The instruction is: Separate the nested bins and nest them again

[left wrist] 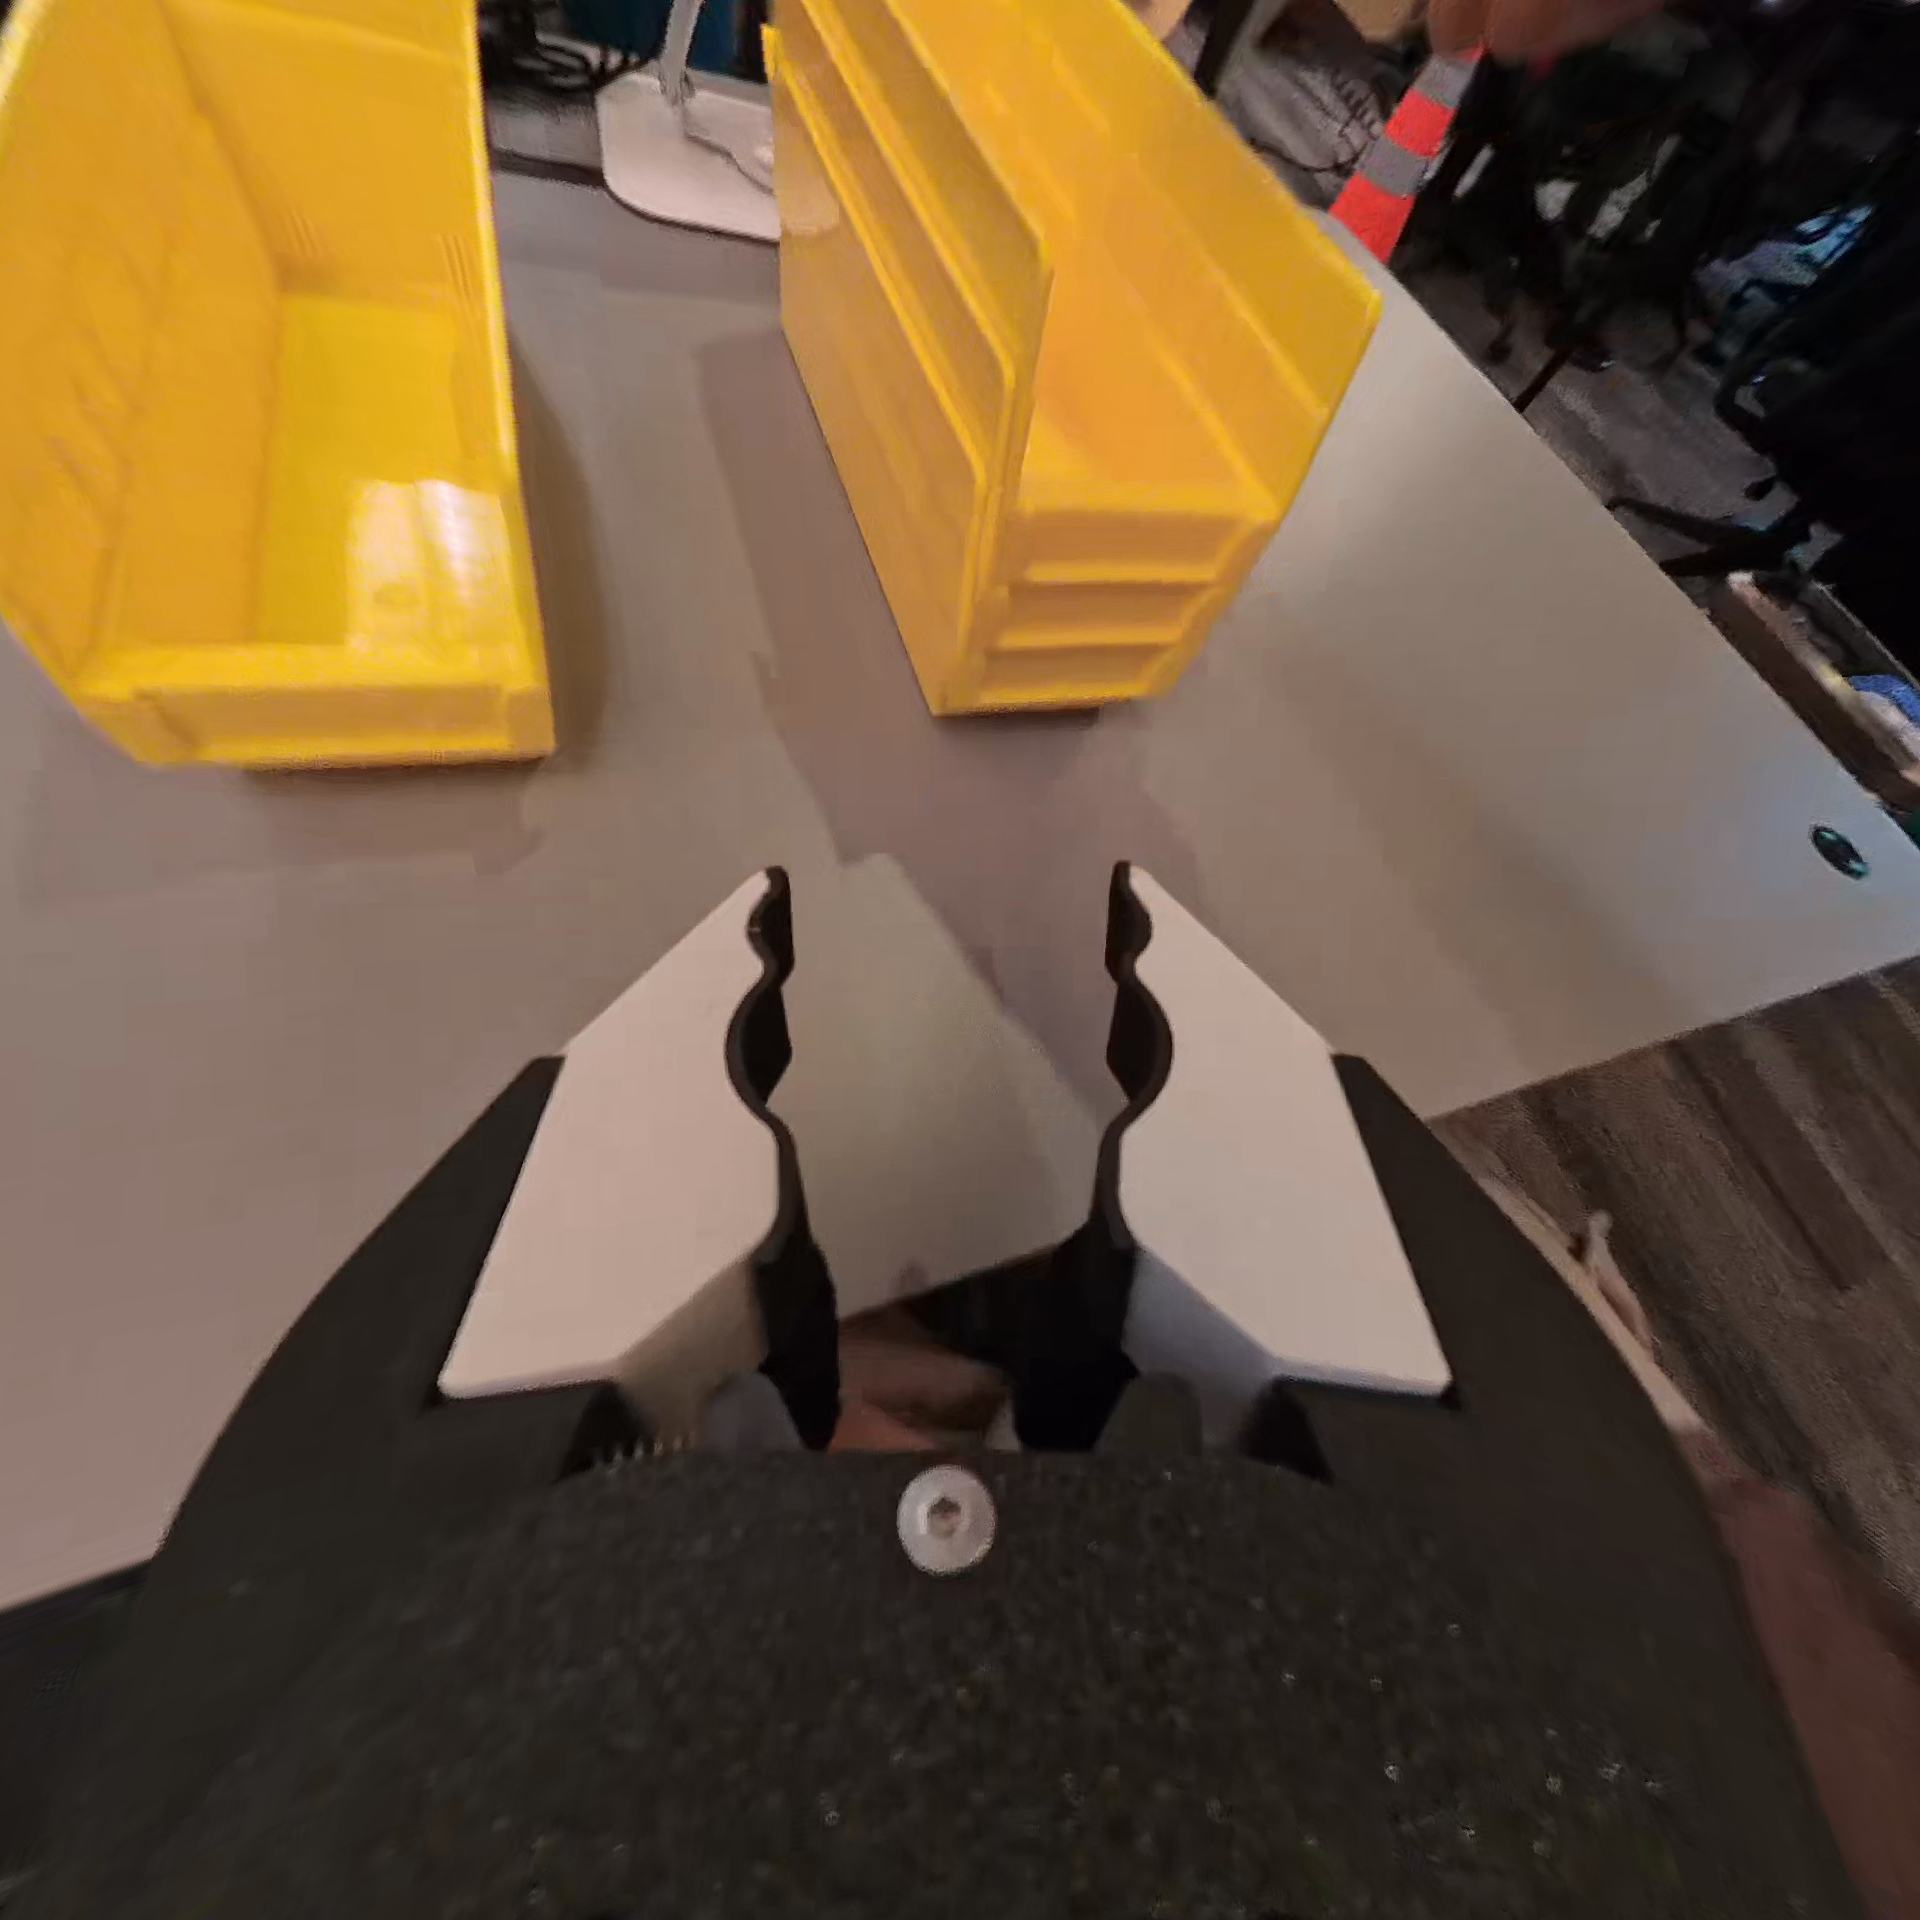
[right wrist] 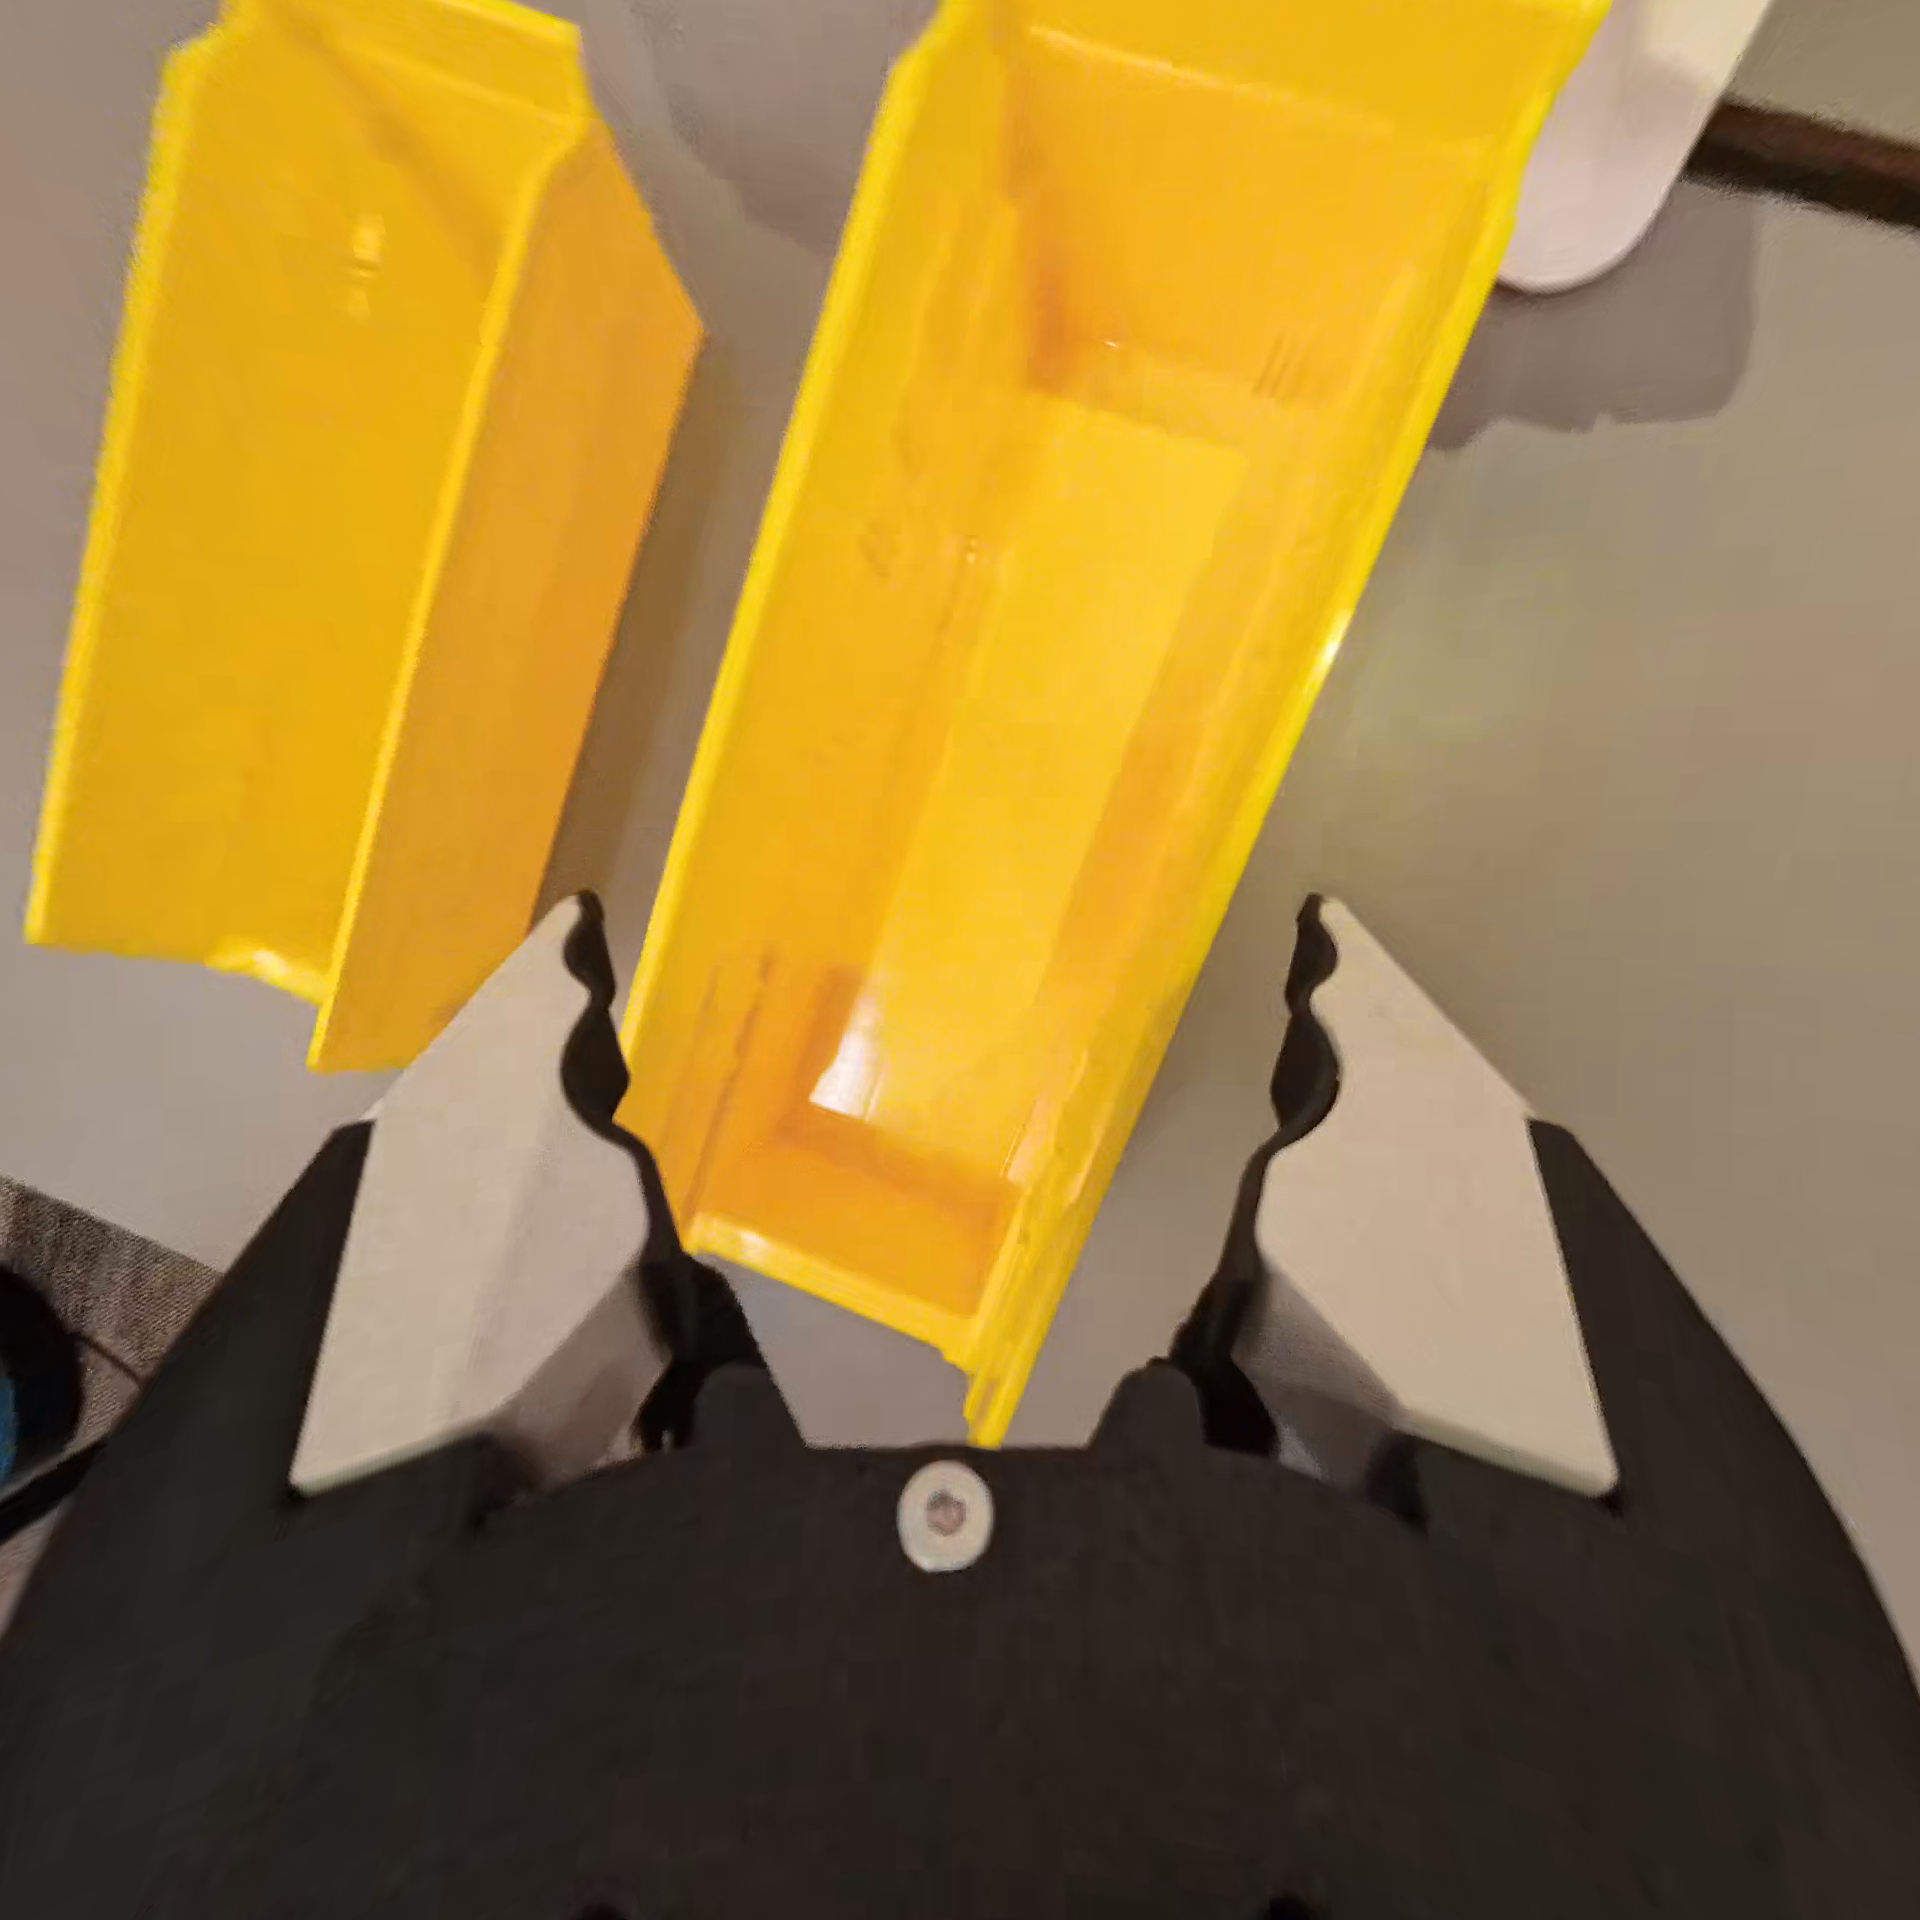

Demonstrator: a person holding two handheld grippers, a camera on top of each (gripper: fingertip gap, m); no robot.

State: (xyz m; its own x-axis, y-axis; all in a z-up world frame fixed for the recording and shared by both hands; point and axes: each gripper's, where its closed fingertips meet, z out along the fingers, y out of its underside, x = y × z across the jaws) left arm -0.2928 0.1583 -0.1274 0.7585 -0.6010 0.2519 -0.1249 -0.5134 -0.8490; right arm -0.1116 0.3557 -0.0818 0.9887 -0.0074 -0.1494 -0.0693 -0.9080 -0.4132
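In the left wrist view, the left gripper [left wrist: 945, 883] hangs released and empty over the grey table [left wrist: 665, 831]; a single yellow bin [left wrist: 281, 416] sits left, a nested stack of bins [left wrist: 1049, 416] right, well apart. In the right wrist view, the right gripper [right wrist: 945, 914] gapes above the stack's [right wrist: 1039, 675] near end, grasping nothing; the single bin [right wrist: 312, 582] lies beside it.

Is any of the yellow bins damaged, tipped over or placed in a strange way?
Nothing stands out. The single bin and the nested stack stand upright, side by side and apart, on the grey table. No cracks or spills show. Both tools are open and hold nothing.
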